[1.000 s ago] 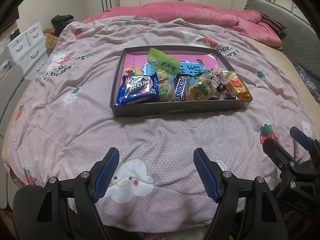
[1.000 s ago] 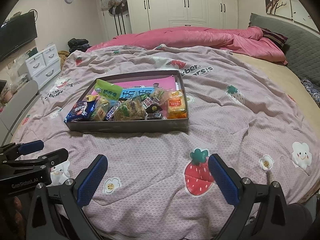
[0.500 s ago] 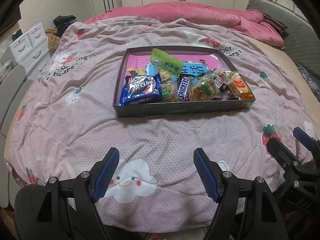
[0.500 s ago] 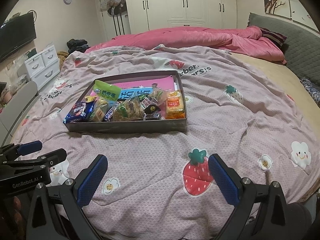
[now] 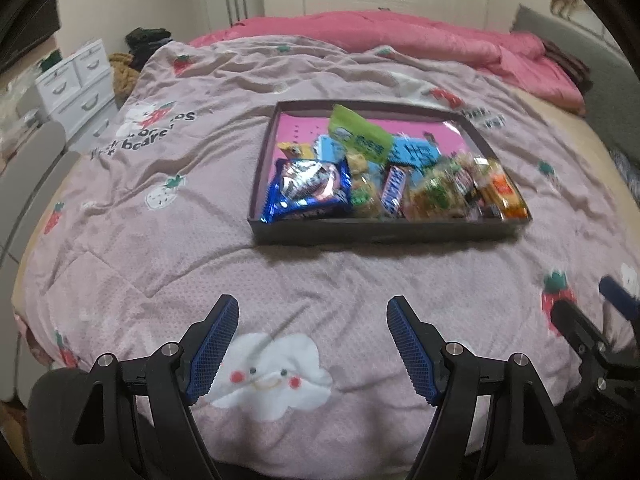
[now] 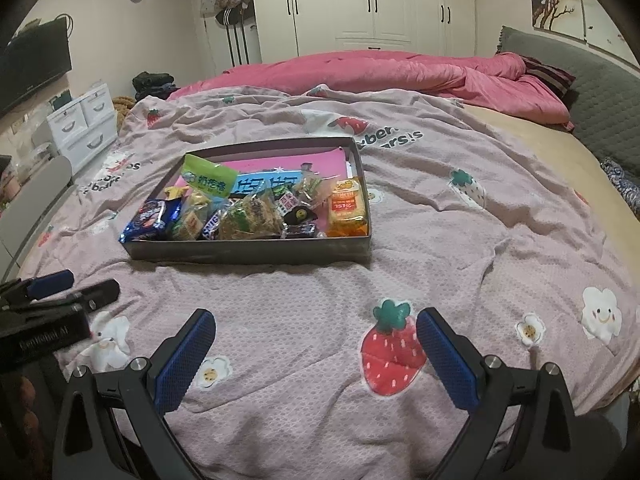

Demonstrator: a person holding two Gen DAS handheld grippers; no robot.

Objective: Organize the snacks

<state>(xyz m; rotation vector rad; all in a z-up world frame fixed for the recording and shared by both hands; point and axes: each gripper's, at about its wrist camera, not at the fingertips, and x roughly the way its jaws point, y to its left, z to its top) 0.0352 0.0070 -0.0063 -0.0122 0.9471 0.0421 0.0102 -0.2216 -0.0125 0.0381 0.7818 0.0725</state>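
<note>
A shallow dark tray (image 5: 380,234) (image 6: 248,251) with a pink floor lies on the bed and holds several wrapped snacks. Among them are a blue biscuit pack (image 5: 306,190) (image 6: 150,218), a green pouch (image 5: 360,134) (image 6: 208,180), a Snickers bar (image 5: 394,192) and an orange pack (image 5: 504,192) (image 6: 347,210). My left gripper (image 5: 312,312) hangs open and empty over the quilt, short of the tray. My right gripper (image 6: 316,324) is likewise open and empty, nearer than the tray. Each gripper shows at the edge of the other's view.
The tray rests on a pink quilt (image 6: 460,240) printed with strawberries and clouds. A rumpled pink duvet (image 6: 380,76) lies at the far end. White drawers (image 6: 86,124) stand off the bed's left side, a grey headboard (image 6: 600,116) on the right, wardrobes behind.
The left wrist view has shifted slightly, so the tray sits a little further right and the picture is blurred. The right gripper has kept still. Both stay open.
</note>
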